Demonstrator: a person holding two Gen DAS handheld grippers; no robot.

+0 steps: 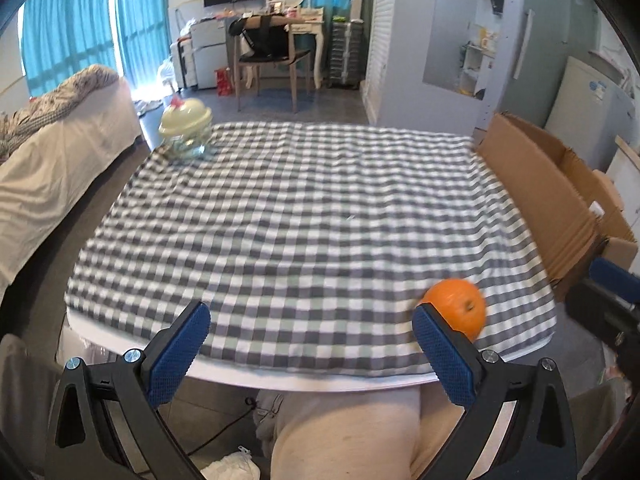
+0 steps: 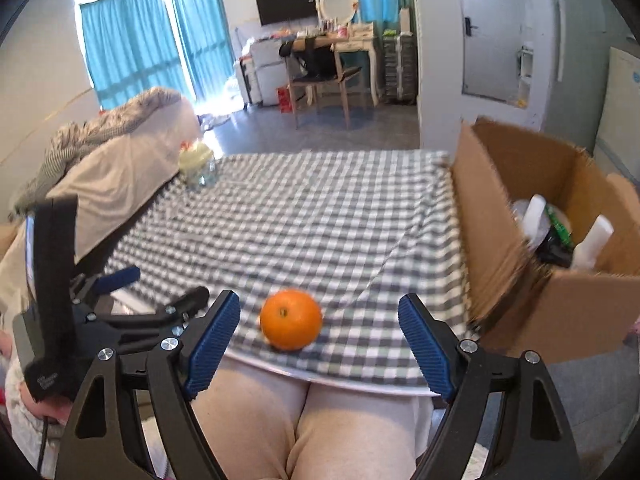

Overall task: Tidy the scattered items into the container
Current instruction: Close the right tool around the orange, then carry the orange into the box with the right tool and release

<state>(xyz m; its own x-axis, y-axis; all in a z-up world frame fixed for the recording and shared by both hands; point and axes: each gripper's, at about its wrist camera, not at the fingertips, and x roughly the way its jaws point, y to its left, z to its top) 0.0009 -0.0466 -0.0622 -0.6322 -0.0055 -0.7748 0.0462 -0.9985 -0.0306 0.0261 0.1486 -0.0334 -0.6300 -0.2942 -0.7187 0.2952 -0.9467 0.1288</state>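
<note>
Nearest to the viewer, the right gripper (image 2: pixel 319 334) hangs over the near edge of the table (image 2: pixel 360 384) with its jaws spread wide and nothing pinched. The orange (image 2: pixel 291 319) lies framed between the two blue pads without touching either, which reads as lining up for a grab. Left of the orange, the left gripper (image 1: pixel 310 338) also stands spread and empty; in its own view the orange (image 1: pixel 456 306) lies off behind its right-hand pad rather than between the pads, so it looks like the idle one here.

The orange sits on the checked cloth (image 2: pixel 320 220) close to the table's near edge, above the seated person's legs (image 2: pixel 300 432).

Right of the orange, hard against the table's side, stands an open cardboard box (image 2: pixel 492 240). White bottles (image 2: pixel 536 212) and other packaging already sit in it, so it is probably the container, set within easy reach of the right hand.

Far beyond the orange, at the table's far-left corner, stands a glass jar with a pale green lid (image 1: pixel 186 130), probably still waiting to go in the box.
</note>
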